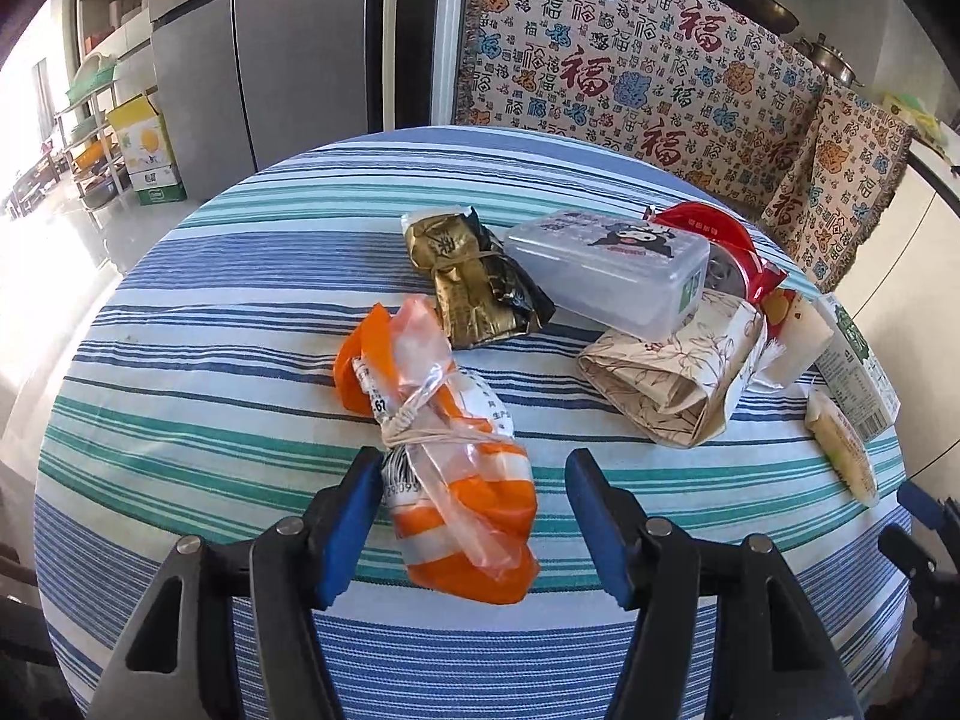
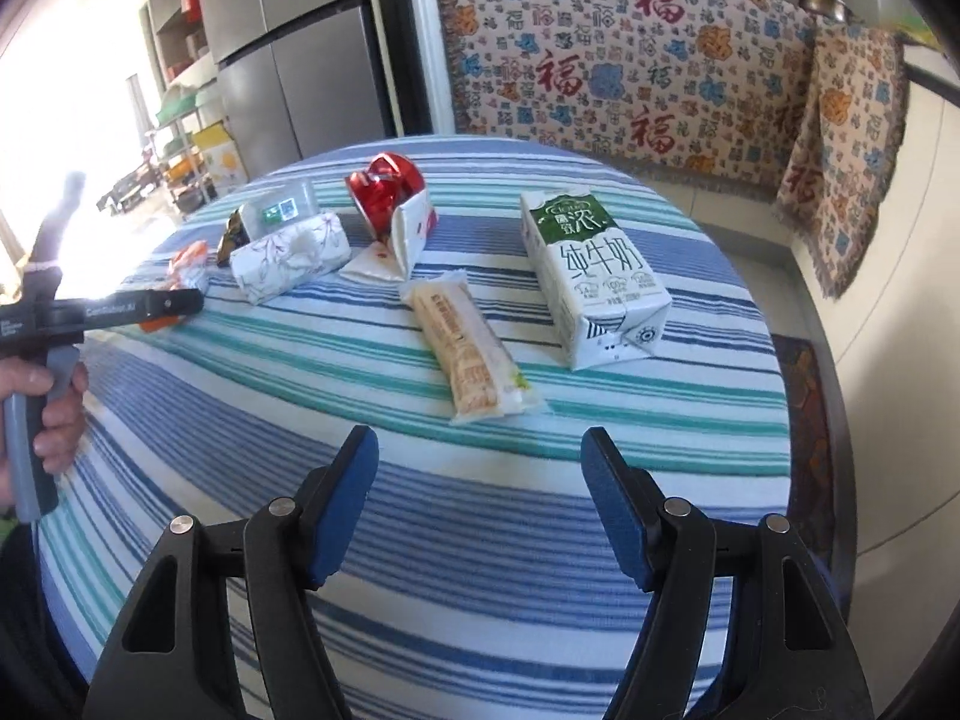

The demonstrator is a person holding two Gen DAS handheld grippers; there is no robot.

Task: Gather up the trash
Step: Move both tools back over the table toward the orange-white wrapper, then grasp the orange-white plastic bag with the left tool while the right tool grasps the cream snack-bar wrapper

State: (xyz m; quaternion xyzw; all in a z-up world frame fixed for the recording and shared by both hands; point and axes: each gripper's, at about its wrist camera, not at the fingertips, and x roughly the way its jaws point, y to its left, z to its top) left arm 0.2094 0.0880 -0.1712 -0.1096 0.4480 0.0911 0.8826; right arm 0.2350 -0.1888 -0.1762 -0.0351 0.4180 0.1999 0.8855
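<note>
An orange-and-white plastic wrapper [image 1: 444, 468], tied with a rubber band, lies on the striped tablecloth [image 1: 210, 372]. My left gripper [image 1: 474, 516] is open around its near end, with the wrapper close to the left finger and a gap to the right one. Behind it lie a gold-black wrapper [image 1: 480, 282], a clear plastic box [image 1: 606, 270] and a floral paper pack [image 1: 672, 378]. My right gripper [image 2: 480, 486] hangs open over bare cloth with nothing between its fingers. Just beyond it lie a long snack pack [image 2: 468, 348] and a milk carton [image 2: 594, 270].
A crushed red can [image 2: 387, 189] and a small white carton [image 2: 408, 234] sit mid-table. A hand [image 2: 54, 414] holds the left tool at the left edge. A grey fridge [image 1: 270, 60] and a patterned cloth [image 1: 630, 60] stand behind the round table.
</note>
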